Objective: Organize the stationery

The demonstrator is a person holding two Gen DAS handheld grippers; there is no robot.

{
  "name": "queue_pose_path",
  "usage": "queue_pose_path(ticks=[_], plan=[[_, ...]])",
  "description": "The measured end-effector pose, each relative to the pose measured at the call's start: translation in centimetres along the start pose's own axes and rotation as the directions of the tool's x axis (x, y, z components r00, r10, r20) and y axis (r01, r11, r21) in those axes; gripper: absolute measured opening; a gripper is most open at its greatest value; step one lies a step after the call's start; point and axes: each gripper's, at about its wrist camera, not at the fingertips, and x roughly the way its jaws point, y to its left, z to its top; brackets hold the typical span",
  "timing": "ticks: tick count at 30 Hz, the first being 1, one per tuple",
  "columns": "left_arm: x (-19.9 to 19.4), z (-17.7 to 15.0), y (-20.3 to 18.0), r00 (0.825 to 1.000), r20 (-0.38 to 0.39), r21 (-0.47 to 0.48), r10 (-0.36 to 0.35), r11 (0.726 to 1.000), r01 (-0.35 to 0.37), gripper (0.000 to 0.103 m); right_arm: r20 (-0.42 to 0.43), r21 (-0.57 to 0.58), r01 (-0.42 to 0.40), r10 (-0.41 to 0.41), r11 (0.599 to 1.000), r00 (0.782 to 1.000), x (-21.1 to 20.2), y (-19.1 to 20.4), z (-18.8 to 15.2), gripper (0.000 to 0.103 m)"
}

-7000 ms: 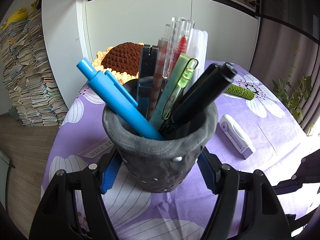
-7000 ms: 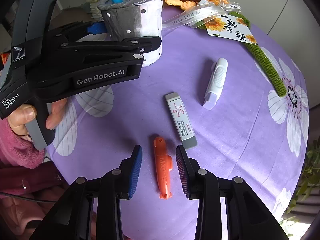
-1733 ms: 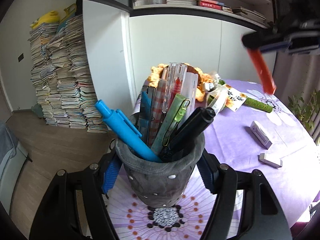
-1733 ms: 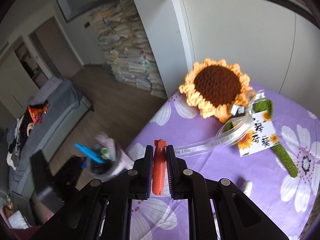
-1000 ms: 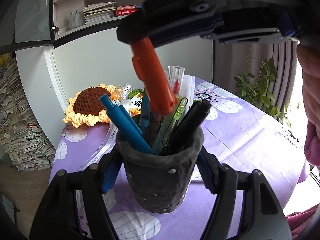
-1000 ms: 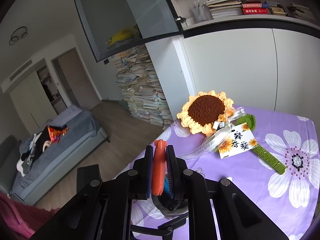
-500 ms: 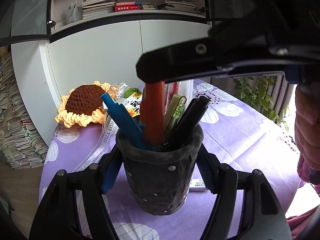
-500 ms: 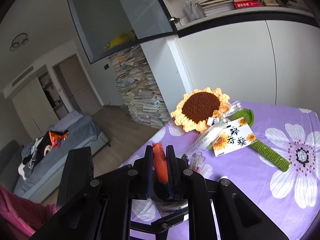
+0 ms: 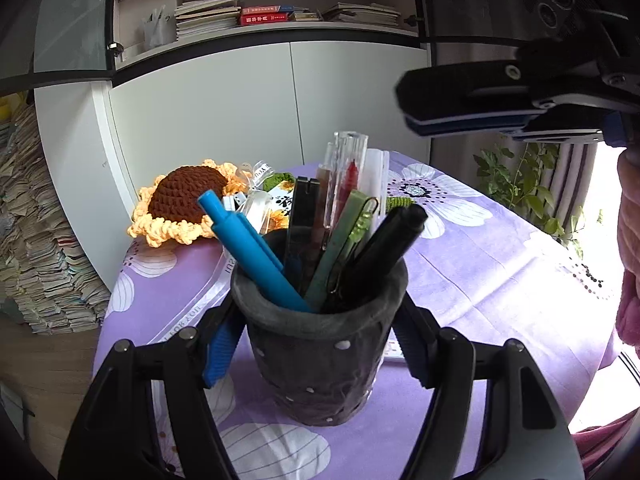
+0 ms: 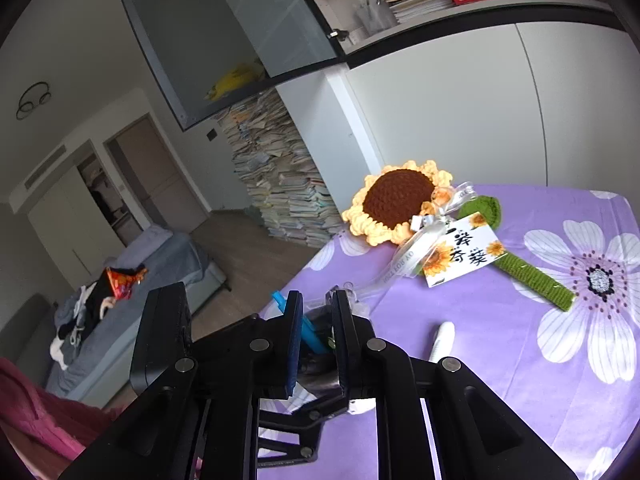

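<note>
My left gripper is shut on a dark grey pen holder and holds it upright over the purple table. The holder carries a blue pen, a black marker, a green pen and clear pens. The orange pen is not visible; it may lie deep inside the holder. My right gripper is open and empty, above the holder; in the left wrist view it sits at the upper right. A white correction tape lies on the cloth.
A crochet sunflower with a ribbon and a card lies at the table's far side; it also shows in the left wrist view. White cabinets, bookshelves and a stack of books stand behind. The table edge drops off to the left.
My right gripper lowered the orange pen into the holder, opened and let it go, then lifted up and to the right. The left gripper kept holding the holder.
</note>
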Motion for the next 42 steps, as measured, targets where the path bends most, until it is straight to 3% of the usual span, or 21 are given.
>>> queue_pose_path(ticks=[4, 6, 9, 12, 22, 26, 32, 34, 37, 42], plan=[[-0.4, -0.3, 1.2, 1.0, 0.0, -0.021, 0.028, 0.999, -0.028, 0.067, -0.01, 0.016, 0.05, -0.05, 0.999, 0.999, -1.3, -1.0, -0.6, 0.015], [-0.4, -0.5, 1.9, 0.999, -0.006, -0.042, 0.04, 0.998, -0.04, 0.067, -0.09, 0.001, 0.078, -0.078, 0.997, 0.993, -0.6, -1.5, -1.2, 0.017], [-0.4, -1.1, 2.5, 0.999, -0.016, -0.068, 0.052, 0.996, -0.053, 0.067, -0.26, -0.087, 0.136, -0.154, 0.987, 0.953, 2.5, -1.3, -3.2, 0.018], [-0.5, -1.8, 2.6, 0.998, -0.027, -0.077, 0.051, 0.996, -0.053, 0.068, -0.367, -0.165, 0.157, -0.209, 0.974, 0.906, 5.6, -1.2, -4.9, 0.018], [-1.4, -2.3, 2.8, 0.999, -0.044, -0.094, 0.022, 0.995, -0.026, 0.069, -0.49, -0.26, 0.16, -0.272, 0.952, 0.828, 10.2, -1.9, -5.7, 0.018], [-2.5, -2.0, 3.2, 0.999, -0.006, -0.103, 0.035, 0.994, -0.036, 0.083, -0.517, -0.294, 0.161, -0.298, 0.942, 0.802, 11.5, -1.8, -5.8, 0.018], [-2.9, -1.7, 3.2, 1.0, 0.011, -0.114, 0.017, 0.993, -0.016, 0.082, -0.52, -0.308, 0.179, -0.323, 0.934, 0.791, 12.0, -2.1, -5.8, 0.018], [-2.7, -1.7, 3.1, 1.0, 0.008, -0.114, 0.006, 0.993, -0.005, 0.071, -0.518, -0.317, 0.188, -0.336, 0.93, 0.787, 12.0, -2.1, -5.9, 0.018], [-2.6, -1.8, 3.1, 1.0, 0.011, -0.111, 0.005, 0.994, -0.003, 0.069, -0.509, -0.304, 0.191, -0.329, 0.933, 0.795, 11.6, -2.2, -6.0, 0.017], [-2.7, -1.9, 3.0, 1.0, 0.015, -0.1, 0.006, 0.995, -0.005, 0.069, -0.461, -0.265, 0.191, -0.298, 0.945, 0.836, 9.9, -1.9, -5.3, 0.014]])
